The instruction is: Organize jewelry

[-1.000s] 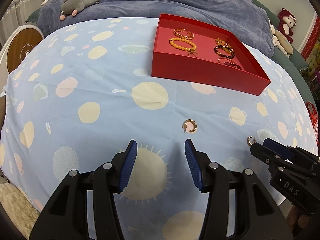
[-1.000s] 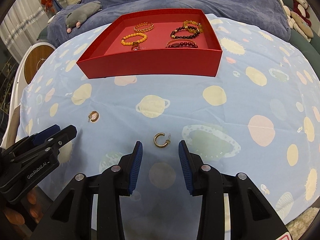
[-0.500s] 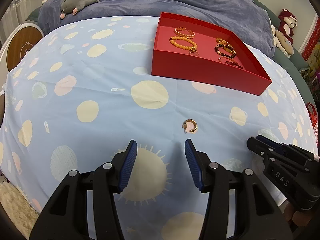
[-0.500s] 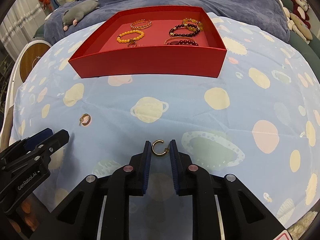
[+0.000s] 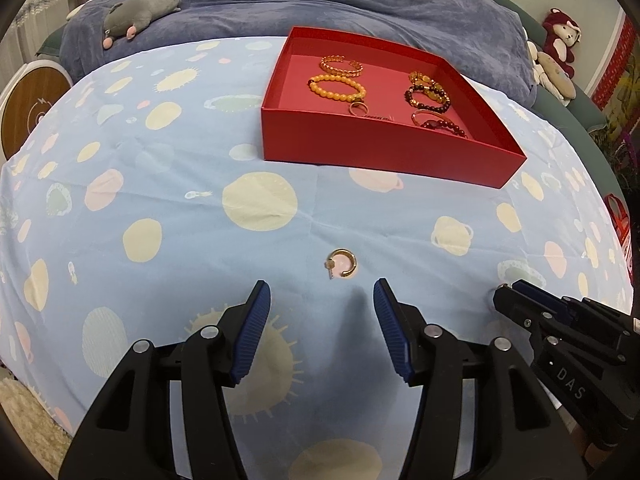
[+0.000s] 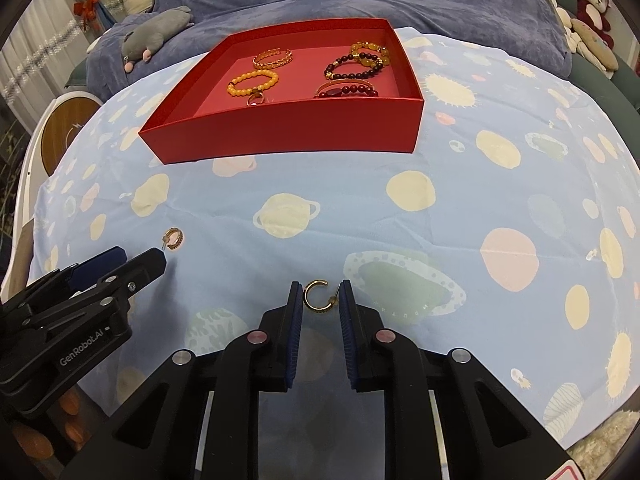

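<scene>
A red tray (image 5: 384, 148) (image 6: 288, 136) on the blue spotted cloth holds several bracelets and a ring. My right gripper (image 6: 320, 300) is shut on a gold hoop earring (image 6: 318, 295), the blue pads touching its two sides just above the cloth. My left gripper (image 5: 322, 300) is open, with a second gold hoop earring (image 5: 342, 263) lying on the cloth just ahead of its fingertips. That earring also shows in the right wrist view (image 6: 174, 238), beside the left gripper. The right gripper shows at the lower right of the left wrist view (image 5: 504, 298).
A grey plush mouse (image 5: 140, 12) lies on the dark blue blanket behind the cloth. Plush toys (image 5: 556, 56) sit at the far right. A round wooden-topped stand (image 5: 28, 108) is at the left. The cloth's front edge drops off near me.
My right gripper moved forward around the gold hoop and closed on it. My left gripper moved slightly closer to the other hoop and stayed open.
</scene>
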